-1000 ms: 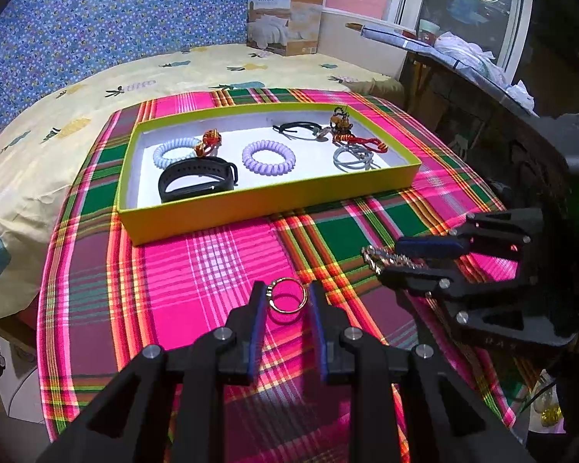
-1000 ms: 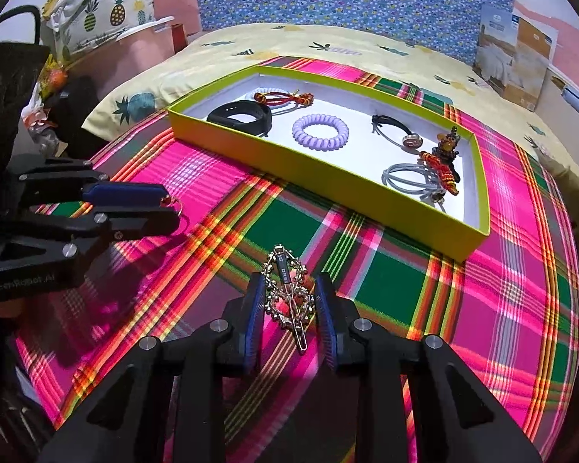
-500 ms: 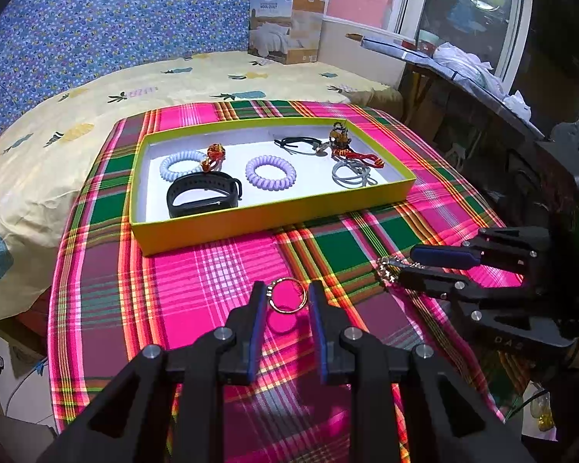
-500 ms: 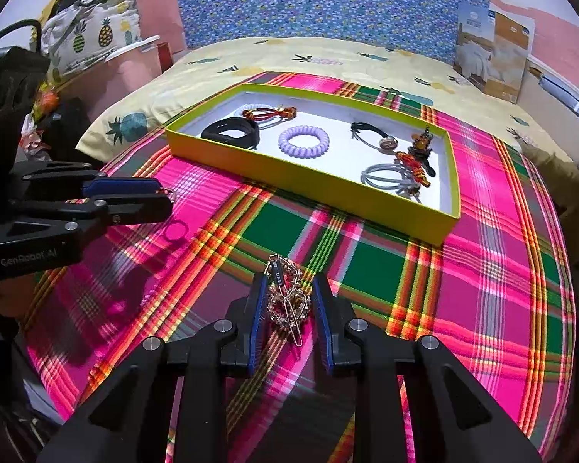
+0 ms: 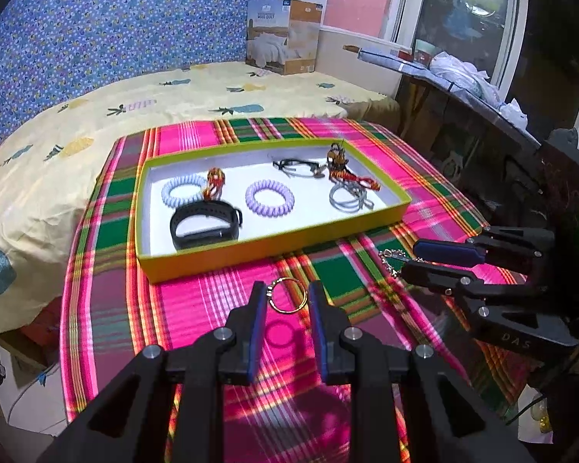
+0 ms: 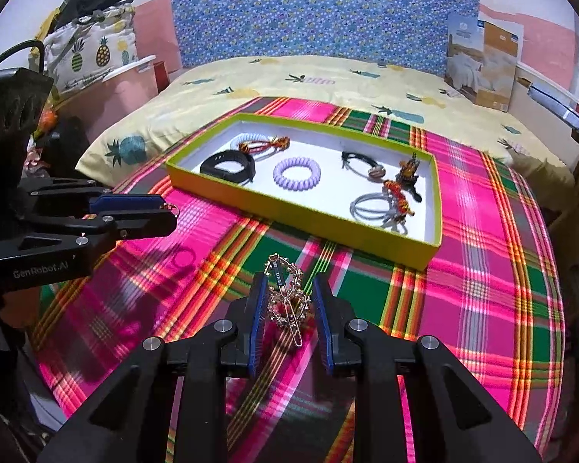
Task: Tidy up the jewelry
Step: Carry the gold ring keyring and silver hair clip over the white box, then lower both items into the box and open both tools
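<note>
My left gripper (image 5: pixel 287 294) is shut on a thin gold ring (image 5: pixel 288 299), held above the plaid cloth with its shadow below. My right gripper (image 6: pixel 288 289) is shut on a gold chain-link hair clip (image 6: pixel 287 301), also lifted off the cloth. Each gripper shows in the other's view: the right gripper (image 5: pixel 407 259) at the right, the left gripper (image 6: pixel 171 214) at the left. Ahead lies a yellow-green tray (image 5: pixel 274 249) (image 6: pixel 301 216) holding a black band (image 5: pixel 206 223), a lilac coil tie (image 5: pixel 269 197), a pale coil tie (image 5: pixel 184 193), grey ties (image 5: pixel 347 198) and braided pieces.
The tray sits on a pink-and-green plaid cloth (image 6: pixel 482 270) spread over a bed with a pineapple-print sheet (image 5: pixel 96 115). A boxed quilt (image 5: pixel 283 36) leans on the wall behind. A dark shelf with clutter (image 5: pixel 463 77) runs along the right; bags (image 6: pixel 92 50) stand at the left.
My right gripper has risen a little with the hair clip, its jaws drawn in on it. The left gripper keeps the ring and has hardly moved.
</note>
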Available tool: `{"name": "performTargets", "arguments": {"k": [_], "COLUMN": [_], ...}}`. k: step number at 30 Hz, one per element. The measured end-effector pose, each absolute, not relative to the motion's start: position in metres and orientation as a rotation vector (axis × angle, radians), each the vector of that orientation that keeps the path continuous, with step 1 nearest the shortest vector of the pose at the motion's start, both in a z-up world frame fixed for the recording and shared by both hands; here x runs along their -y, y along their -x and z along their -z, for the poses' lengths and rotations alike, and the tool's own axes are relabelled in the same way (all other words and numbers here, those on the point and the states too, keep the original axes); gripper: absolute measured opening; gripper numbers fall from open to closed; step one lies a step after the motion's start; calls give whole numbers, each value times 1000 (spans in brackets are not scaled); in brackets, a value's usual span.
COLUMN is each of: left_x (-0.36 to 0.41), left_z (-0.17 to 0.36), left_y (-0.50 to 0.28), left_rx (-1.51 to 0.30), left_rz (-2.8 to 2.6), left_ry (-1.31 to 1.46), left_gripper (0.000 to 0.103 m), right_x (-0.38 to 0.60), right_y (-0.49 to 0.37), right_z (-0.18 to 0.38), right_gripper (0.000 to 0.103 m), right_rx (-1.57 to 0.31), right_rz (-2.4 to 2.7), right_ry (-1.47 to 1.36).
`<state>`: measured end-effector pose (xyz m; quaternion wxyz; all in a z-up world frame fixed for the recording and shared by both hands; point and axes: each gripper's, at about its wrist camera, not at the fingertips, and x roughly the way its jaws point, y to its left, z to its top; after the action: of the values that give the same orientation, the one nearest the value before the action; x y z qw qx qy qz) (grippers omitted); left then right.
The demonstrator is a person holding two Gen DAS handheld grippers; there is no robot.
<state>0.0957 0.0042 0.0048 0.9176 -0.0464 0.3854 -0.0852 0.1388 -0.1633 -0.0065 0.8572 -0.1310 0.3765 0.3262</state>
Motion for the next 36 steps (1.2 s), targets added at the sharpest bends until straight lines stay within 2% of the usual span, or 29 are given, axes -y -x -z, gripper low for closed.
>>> {"name": "performTargets", "arguments": {"k": [17,36], "left_x": [-22,-4], "left_z": [-31,5], "left_y": [-140,-193], "left_rx": [-730,-816], "left_rz": [152,217], "left_ry": [78,56], "left_gripper": [23,23], "right_x": [154,144], "right_y": [-180,-235], "right_z": [-17,0], "right_gripper": [24,24], "right_rx": [-739,-792], "right_rz": [-651,-632], "right_ry": [245,224]}}
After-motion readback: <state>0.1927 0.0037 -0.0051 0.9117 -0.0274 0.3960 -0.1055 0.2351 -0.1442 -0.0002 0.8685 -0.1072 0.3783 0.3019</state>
